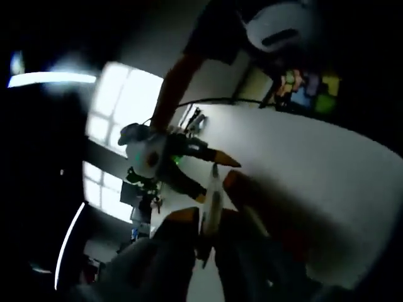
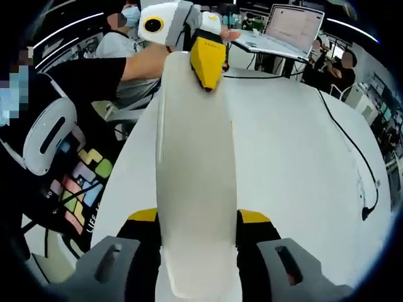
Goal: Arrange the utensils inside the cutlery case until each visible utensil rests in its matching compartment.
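- Left gripper view: the left gripper (image 1: 211,236) rises from six o'clock with its jaws drawn in close on a thin pale utensil (image 1: 212,201). The piece stands on edge between them and points toward twelve o'clock.
- The picture is dim and blurred, so I can only say it may be a knife or a flat handle.
- Just past the utensil's tip, toward eleven o'clock, sits the right gripper (image 1: 217,173) with its orange-tipped fingers (image 1: 225,158) pointing at three o'clock. It is held up by a person's arm (image 1: 173,88) that comes down from twelve o'clock.
- The white table (image 1: 302,157) fills the three o'clock side, and bright windows (image 1: 123,94) glow at ten o'clock.
- Right gripper view: the right gripper (image 2: 198,226) grips the near end of a long white cutlery case (image 2: 195,163). Its yellow-padded jaws press on either side of it at six o'clock.
- The case runs away toward twelve o'clock, raised over the white table (image 2: 296,145).
- At its far end the left gripper (image 2: 208,63) shows a yellow finger (image 2: 208,60) lying against the case's tip.
- A black cable (image 2: 352,148) trails across the table at three o'clock.
- A laptop (image 2: 283,28) stands open at one o'clock.
- A coloured block toy (image 2: 82,182) lies at nine o'clock, off the table's edge.
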### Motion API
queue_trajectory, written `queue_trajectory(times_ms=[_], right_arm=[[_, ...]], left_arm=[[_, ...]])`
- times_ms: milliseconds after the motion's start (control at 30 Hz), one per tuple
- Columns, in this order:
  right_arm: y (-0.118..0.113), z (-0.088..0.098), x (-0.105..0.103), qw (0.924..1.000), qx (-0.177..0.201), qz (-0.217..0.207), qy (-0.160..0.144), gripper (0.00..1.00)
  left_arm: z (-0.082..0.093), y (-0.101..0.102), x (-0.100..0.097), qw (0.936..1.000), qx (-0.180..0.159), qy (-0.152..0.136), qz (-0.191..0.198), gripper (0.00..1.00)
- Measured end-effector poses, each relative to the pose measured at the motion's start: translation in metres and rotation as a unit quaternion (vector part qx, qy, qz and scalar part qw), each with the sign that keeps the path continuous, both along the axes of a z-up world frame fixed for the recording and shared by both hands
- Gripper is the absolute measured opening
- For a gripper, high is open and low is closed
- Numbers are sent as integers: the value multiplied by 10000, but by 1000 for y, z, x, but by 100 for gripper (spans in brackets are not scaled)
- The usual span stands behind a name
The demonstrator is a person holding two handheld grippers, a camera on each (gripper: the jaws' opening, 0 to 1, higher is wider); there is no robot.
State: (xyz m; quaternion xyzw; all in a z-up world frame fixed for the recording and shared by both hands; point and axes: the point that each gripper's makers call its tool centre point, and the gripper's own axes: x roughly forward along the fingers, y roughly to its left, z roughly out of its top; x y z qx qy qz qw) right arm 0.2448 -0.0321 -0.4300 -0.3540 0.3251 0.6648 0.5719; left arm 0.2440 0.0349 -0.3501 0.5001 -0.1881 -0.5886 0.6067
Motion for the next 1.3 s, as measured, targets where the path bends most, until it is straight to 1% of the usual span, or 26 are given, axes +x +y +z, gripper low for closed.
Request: queue_trajectory(times_ms=[67, 100, 133, 167, 200, 233, 333, 367, 433, 533, 667, 833, 967, 1100, 1167, 1233, 1300], right_arm=[[1, -1, 0, 10000, -23, -32, 21, 46], [1, -3, 0, 10000, -30, -50, 36, 46], [2, -4, -1, 10000, -33, -60, 32, 46], [2, -4, 3, 10000, -44, -81, -12, 46], [3, -6, 4, 9999, -70, -95, -14, 46], [3, -7, 6, 9999, -103, -123, 13, 46], [7, -11, 5, 9996, -180, -219, -3, 46], [7, -11, 7, 9995, -187, -246, -14, 46], [10, -11, 7, 9992, -205, -330, 31, 45], [14, -14, 4, 9989, -249, -388, -9, 44], [14, -14, 5, 9986, -325, -409, -53, 43], [13, -15, 10, 9983, -371, -435, -111, 43], [10, -19, 14, 9977, -481, -433, -178, 41], [10, -19, 13, 9973, -520, -486, -183, 41], [11, -19, 11, 9968, -565, -506, -240, 40], [11, -18, 11, 9965, -604, -474, -320, 40], [9, -15, 13, 9962, -637, -465, -361, 40]], left_arm=[[-6, 4, 3, 9997, 97, 187, 101, 10], [-8, 5, 4, 9996, 130, 235, 117, 10], [-11, 6, 5, 9996, 163, 219, 121, 11], [-15, 8, 6, 9994, 262, 143, 160, 11], [-18, 10, 8, 9992, 358, 38, 198, 11], [-21, 11, 10, 9988, 441, -2, 234, 11], [-24, 14, 12, 9974, 559, -414, 185, 9], [-24, 16, 13, 9971, 551, -479, 207, 8], [-24, 18, 14, 9972, 522, -491, 206, 6], [-26, 22, 16, 9973, 473, -526, 205, 5], [-34, 25, 17, 9971, 488, -516, 269, 4], [-37, 27, 18, 9974, 435, -488, 313, 4], [-46, 25, 20, 9967, 510, -513, 355, 4], [-48, 25, 20, 9974, 433, -448, 357, 5], [-49, 26, 20, 9975, 408, -439, 364, 4], [-48, 26, 21, 9974, 360, -485, 403, 4], [-46, 26, 20, 9971, 290, -604, 367, 4]])
